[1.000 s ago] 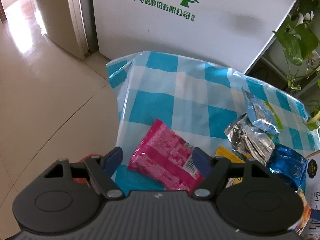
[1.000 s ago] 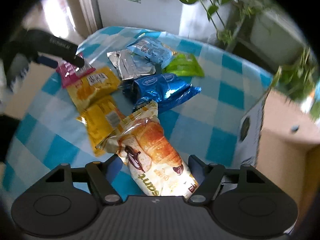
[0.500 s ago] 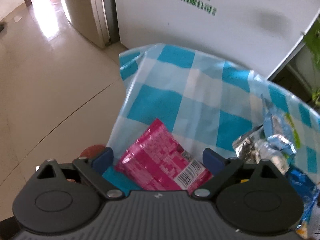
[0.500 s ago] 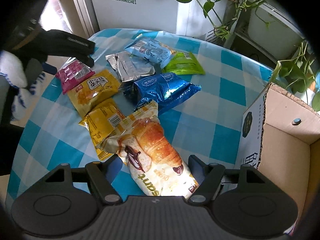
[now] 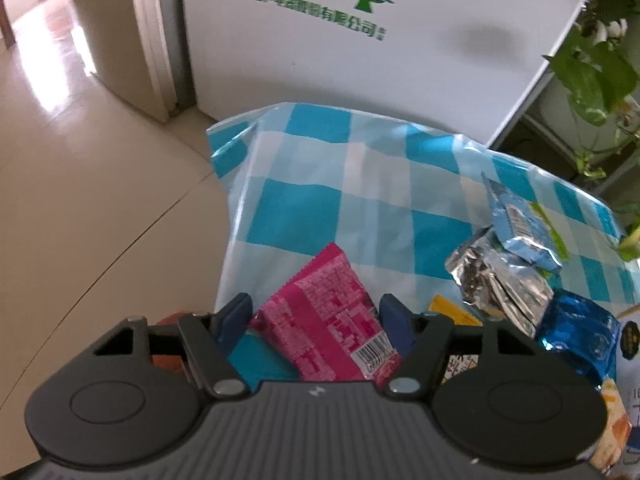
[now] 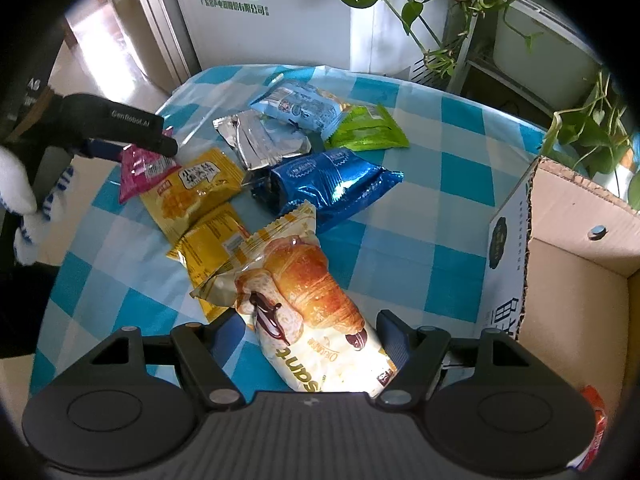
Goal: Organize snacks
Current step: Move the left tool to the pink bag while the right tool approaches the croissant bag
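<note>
A pink snack packet (image 5: 328,320) lies between the fingers of my left gripper (image 5: 316,312), which have closed in against its sides; it also shows in the right wrist view (image 6: 140,168) under the left gripper (image 6: 132,136). My right gripper (image 6: 308,336) is open around a croissant packet (image 6: 308,312) on the checked tablecloth (image 6: 400,256). Yellow packets (image 6: 196,192), a silver packet (image 6: 260,140), a dark blue packet (image 6: 332,184), a light blue packet (image 6: 300,104) and a green packet (image 6: 368,132) lie in the middle.
An open cardboard box (image 6: 568,280) stands at the table's right edge. A white appliance (image 5: 360,40) stands behind the table, with potted plants (image 6: 440,20) to its right. Tiled floor (image 5: 80,200) lies left of the table.
My left gripper's fingers have narrowed onto the pink packet. My right gripper has pulled back a little, so the box shows more.
</note>
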`<state>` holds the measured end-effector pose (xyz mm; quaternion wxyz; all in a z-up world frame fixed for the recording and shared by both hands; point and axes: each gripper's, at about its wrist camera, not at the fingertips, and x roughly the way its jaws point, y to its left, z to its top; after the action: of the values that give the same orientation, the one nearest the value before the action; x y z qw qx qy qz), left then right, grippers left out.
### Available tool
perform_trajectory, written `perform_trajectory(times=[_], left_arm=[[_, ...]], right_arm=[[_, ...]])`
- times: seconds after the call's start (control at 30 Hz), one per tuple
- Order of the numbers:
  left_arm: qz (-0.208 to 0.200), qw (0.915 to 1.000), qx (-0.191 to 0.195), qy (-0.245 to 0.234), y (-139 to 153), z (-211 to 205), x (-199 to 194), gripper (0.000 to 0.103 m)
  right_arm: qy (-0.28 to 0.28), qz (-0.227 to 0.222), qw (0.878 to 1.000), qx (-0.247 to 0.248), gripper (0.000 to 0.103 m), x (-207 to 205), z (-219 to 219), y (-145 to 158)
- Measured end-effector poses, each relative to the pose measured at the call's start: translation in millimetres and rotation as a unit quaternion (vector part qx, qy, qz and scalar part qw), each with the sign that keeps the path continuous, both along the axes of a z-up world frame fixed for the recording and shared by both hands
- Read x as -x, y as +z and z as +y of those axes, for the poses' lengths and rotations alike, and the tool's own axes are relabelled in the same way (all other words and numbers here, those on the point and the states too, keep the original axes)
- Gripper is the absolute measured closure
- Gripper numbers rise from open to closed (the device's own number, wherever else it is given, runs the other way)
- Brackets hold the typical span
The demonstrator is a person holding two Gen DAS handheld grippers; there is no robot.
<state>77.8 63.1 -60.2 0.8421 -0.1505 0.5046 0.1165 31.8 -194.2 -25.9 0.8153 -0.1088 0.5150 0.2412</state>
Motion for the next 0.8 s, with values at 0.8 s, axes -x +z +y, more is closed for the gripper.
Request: perform_trajectory(times=[0.8], left_arm=[[0.028, 0.9982, -0.053, -0.003, -8, -22, -2, 0.023]], right_arm=[[-0.023, 0.008, 1.0, -0.009, 0.025, -2, -1, -2]])
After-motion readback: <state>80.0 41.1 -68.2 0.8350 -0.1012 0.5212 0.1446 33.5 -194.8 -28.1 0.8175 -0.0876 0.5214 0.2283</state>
